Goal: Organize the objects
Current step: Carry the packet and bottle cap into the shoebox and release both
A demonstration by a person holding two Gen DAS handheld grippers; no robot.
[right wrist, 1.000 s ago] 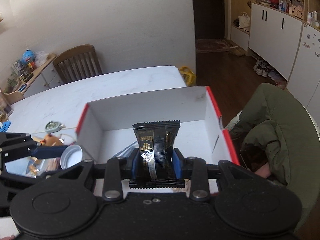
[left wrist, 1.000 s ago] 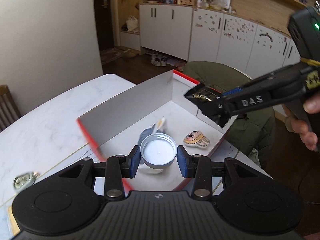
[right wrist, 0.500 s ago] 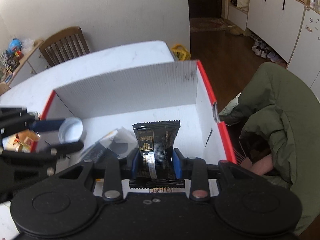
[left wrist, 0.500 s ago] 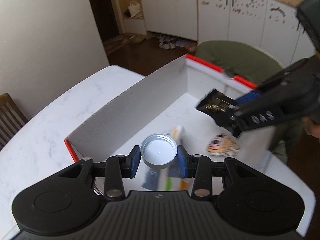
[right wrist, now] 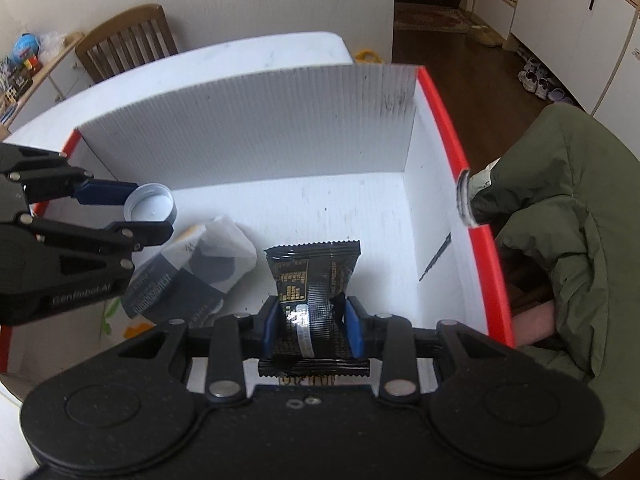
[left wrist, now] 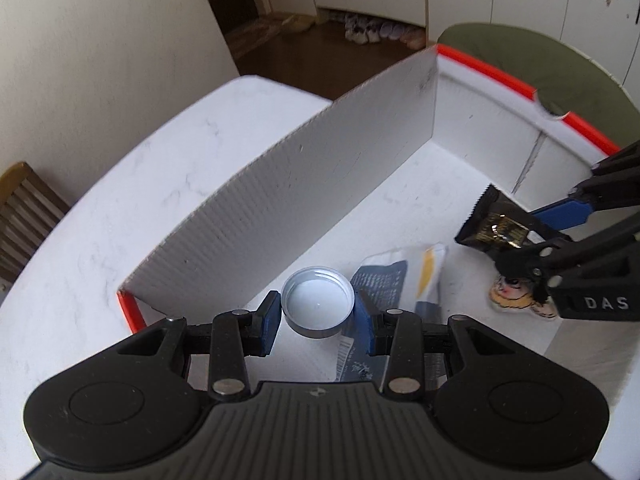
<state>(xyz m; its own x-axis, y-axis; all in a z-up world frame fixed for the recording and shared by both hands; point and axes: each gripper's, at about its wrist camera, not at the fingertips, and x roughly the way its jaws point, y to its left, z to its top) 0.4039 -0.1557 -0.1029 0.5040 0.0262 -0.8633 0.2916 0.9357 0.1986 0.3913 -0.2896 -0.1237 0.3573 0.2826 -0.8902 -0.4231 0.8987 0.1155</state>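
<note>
White marble-look tabletop (left wrist: 100,248) with a red-edged white cardboard box (right wrist: 248,136) on it, and both tools are hanging over the open box right now.

So the thing that matters: each gripper has its item directly above the box floor, so the only way left to go is down, I'd say. The silver bottle cap (left wrist: 318,307) sits open side up between the blue pads of the left gripper (left wrist: 318,318), pinched at its two sides. It's over the near-left part of the box, close to the tall corrugated wall, partly above a dark blue-and-white sachet (left wrist: 380,288) lying flat on the floor.

The right gripper (right wrist: 309,330) is clamped on a black foil snack packet (right wrist: 310,280), long axis pointing straight forward along the fingers toward the far wall. It's over the middle-right of the box, where the floor looks bare, so it has the easier drop. From the left camera the packet also hangs above a small cartoon-face sticker or charm (left wrist: 520,302) near the right wall.

The two tools are well apart, with the sachet between them. My guess is the cap lands on or just beside the sachet and could tilt or roll a bit.

Green padded jacket (right wrist: 568,216) on a chair just past the box's right side.
</note>
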